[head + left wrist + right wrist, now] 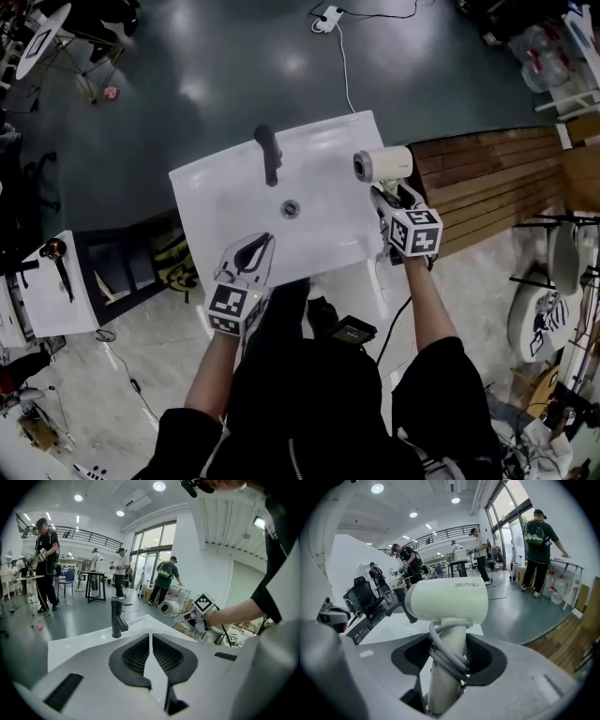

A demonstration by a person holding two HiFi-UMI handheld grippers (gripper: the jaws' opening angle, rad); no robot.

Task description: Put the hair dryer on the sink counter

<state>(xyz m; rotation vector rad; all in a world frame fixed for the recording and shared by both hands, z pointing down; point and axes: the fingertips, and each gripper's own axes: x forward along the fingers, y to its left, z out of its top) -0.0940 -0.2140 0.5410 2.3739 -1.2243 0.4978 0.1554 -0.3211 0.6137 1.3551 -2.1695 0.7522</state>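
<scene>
The right gripper (pixel 391 201) grips the hair dryer (pixel 382 165) by its handle above the sink counter's (pixel 216 202) right edge, ready to put down. The left gripper (pixel 251 254) is closed and empty.

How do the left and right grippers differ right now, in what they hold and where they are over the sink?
The right gripper is clamped on the hair dryer by its handle, with the cord wrapped round it; the left gripper is shut on nothing. The right gripper is at the sink's right rim; the left gripper is over its near edge. Both point away from the person, across the sink.
</scene>
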